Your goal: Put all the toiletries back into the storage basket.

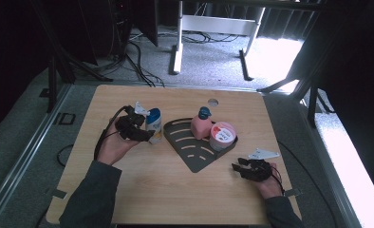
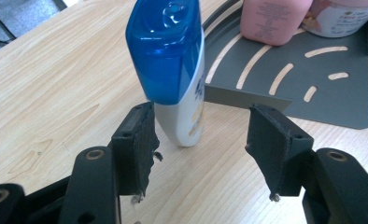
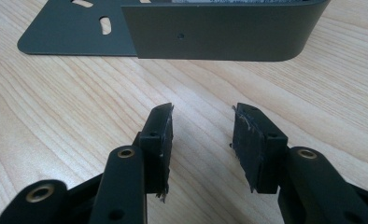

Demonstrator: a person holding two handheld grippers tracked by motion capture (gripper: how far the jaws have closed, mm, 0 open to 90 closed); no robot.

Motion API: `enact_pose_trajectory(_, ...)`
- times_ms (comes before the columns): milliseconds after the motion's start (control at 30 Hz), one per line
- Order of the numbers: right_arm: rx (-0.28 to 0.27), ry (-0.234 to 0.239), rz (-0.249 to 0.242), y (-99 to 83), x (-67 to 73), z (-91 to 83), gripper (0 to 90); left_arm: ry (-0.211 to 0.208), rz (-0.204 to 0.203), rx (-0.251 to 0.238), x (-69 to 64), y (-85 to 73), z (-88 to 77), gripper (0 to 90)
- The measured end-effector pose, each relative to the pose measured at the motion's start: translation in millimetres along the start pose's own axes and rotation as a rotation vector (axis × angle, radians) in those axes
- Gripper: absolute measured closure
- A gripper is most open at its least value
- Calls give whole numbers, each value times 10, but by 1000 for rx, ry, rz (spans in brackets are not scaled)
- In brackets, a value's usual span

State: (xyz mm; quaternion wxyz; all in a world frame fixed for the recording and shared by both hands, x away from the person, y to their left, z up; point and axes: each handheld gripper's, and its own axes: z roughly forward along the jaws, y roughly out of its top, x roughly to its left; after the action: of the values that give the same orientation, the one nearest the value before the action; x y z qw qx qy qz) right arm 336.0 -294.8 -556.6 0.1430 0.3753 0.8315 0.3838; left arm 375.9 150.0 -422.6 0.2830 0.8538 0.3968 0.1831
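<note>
The bottle [image 2: 177,74] is white with a glossy blue cap and a touch of yellow print low on its side. The tray [image 2: 322,88] is dark grey, cut with curved slots. On it stand a pink bottle [image 1: 201,127] with a dark blue cap and a white tub [image 1: 222,134] with a red-and-pink lid. The tabletop [image 1: 142,190] is pale wood with fine grain. Both tongs [image 2: 201,135] [image 3: 202,140] are black.

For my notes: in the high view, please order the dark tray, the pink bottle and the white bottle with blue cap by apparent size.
1. dark tray
2. white bottle with blue cap and pink bottle: they look alike, so no ranking.
</note>
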Motion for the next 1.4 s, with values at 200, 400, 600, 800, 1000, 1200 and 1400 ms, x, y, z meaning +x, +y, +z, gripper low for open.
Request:
enact_pose_trajectory(200, -1, 0, -1, 0, 0, 1, 573, -7, -9, 6, 48, 37, 47, 398)
enact_pose_trajectory(400, 0, 0, 0, 0, -1, 0, 572, -10, -10, 28, 77, 66, 129, 385)
enact_pose_trajectory(600, 0, 0, 0, 0, -1, 0, 573, -3, -2, 41, 94, 121, 165, 383)
enact_pose_trajectory(800, -1, 2, 0, 0, -3, 0, 572, -2, -15, 54, 163, 185, 236, 376)
enact_pose_trajectory(1000, -1, 3, 1, 0, -4, 0, 573, -7, -20, 93, 189, 184, 359, 404)
enact_pose_trajectory(1200, -1, 3, 1, 0, -4, 0, 572, -17, -17, 124, 145, 195, 387, 503)
enact_pose_trajectory(1400, -2, 4, 2, -1, -5, 0, 573, -18, -24, 140, 131, 192, 359, 558)
